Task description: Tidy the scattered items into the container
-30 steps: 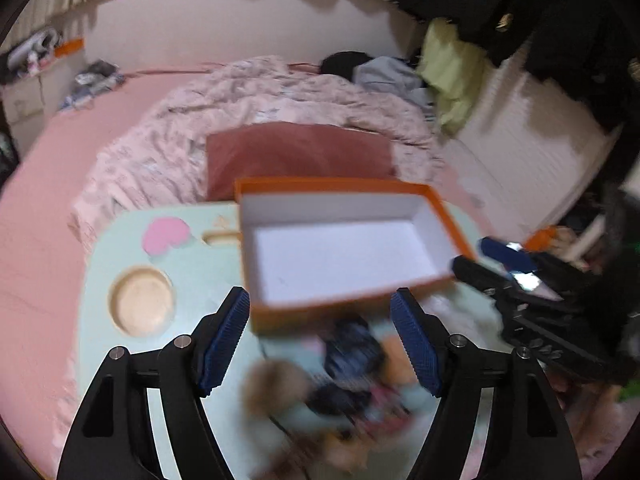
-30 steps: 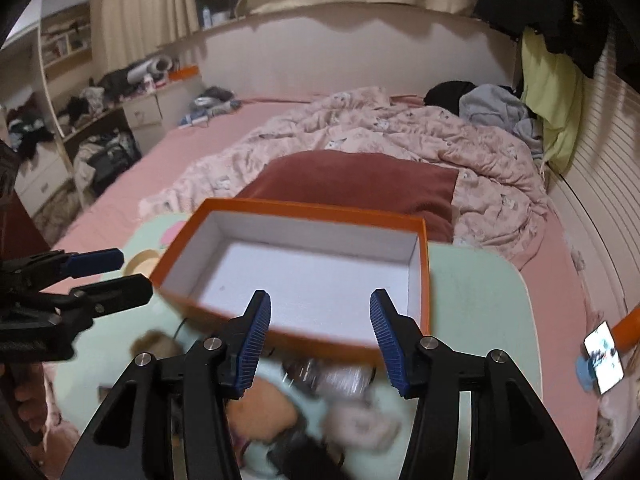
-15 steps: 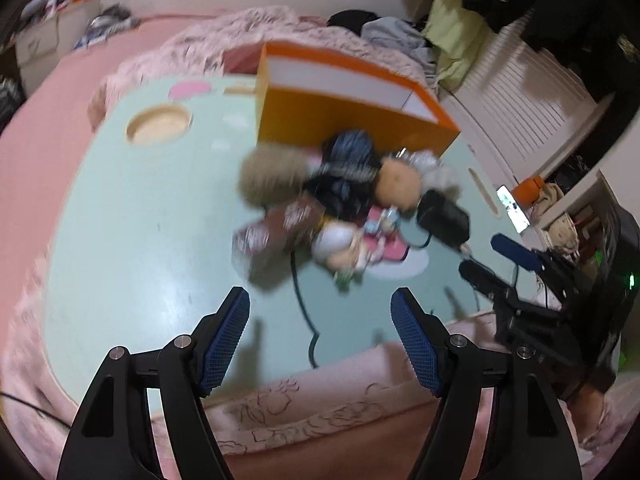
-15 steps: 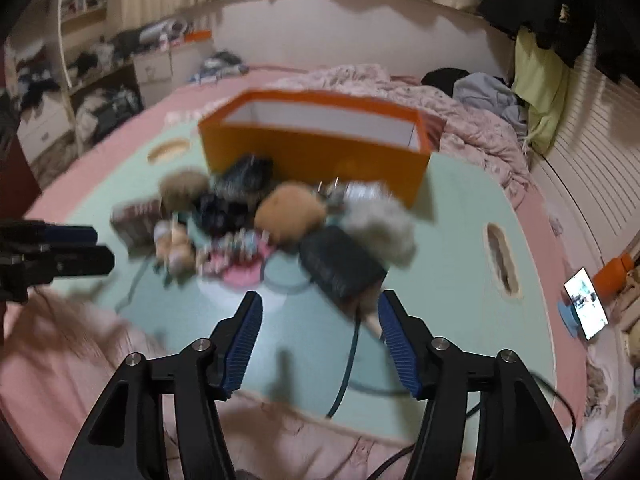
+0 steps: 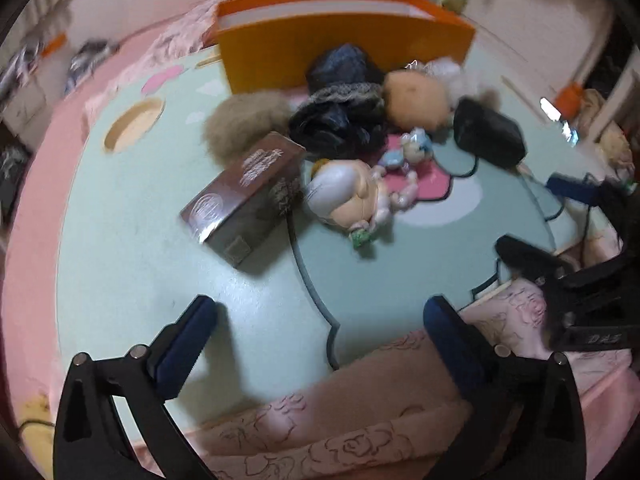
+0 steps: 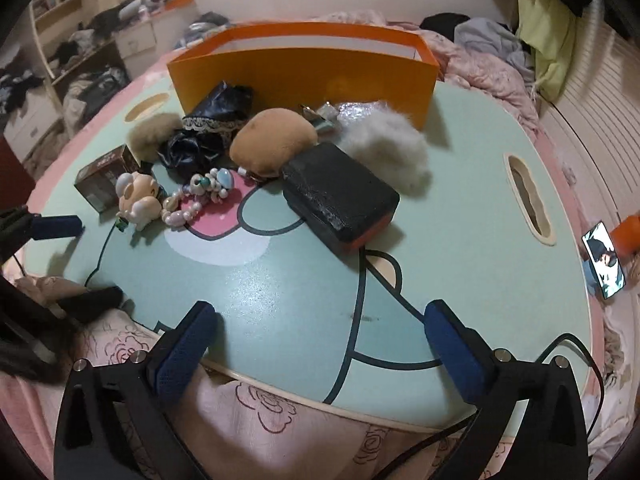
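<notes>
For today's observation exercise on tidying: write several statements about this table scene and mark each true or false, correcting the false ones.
1. The orange box stands behind the pile of items. True.
2. The left hand-held gripper clamps the brown carton. False: it is open, holding nothing.
3. The black block lies in front of the grey fluffy pompom. True.
4. The tan round cushion sits inside the box. False: it is on the table.
5. The right hand-held gripper is open. True.
</notes>
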Demonstrator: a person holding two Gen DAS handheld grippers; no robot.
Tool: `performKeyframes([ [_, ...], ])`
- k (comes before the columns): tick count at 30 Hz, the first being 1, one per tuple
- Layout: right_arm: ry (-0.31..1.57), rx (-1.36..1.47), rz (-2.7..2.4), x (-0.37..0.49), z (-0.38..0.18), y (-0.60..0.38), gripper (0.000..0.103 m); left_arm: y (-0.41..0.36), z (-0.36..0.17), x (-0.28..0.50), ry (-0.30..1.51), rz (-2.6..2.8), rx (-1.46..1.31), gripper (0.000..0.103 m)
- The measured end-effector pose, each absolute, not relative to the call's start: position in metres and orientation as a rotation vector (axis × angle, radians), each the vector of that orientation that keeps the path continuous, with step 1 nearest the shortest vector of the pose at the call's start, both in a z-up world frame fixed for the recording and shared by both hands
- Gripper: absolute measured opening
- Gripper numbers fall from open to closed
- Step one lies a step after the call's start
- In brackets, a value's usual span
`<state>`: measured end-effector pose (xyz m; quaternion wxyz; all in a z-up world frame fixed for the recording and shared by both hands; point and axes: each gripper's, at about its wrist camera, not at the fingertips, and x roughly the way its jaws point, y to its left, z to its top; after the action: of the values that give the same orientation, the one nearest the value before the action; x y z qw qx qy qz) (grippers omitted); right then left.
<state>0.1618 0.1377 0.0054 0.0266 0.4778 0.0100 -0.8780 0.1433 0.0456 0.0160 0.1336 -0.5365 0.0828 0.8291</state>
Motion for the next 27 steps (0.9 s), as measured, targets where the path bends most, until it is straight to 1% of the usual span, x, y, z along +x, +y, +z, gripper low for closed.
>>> performKeyframes([
  [10,0.030,1.472,-2.713,0.163,0.007,0.139,0.103,0.040,0.019,0.152,0.222,2.422,-1.562,0.103],
  [27,0.033,1.469,-2.712,0.163,0.007,0.140,0.103,0.036,0.015,0.140,0.214,2.425,-1.580,0.103],
])
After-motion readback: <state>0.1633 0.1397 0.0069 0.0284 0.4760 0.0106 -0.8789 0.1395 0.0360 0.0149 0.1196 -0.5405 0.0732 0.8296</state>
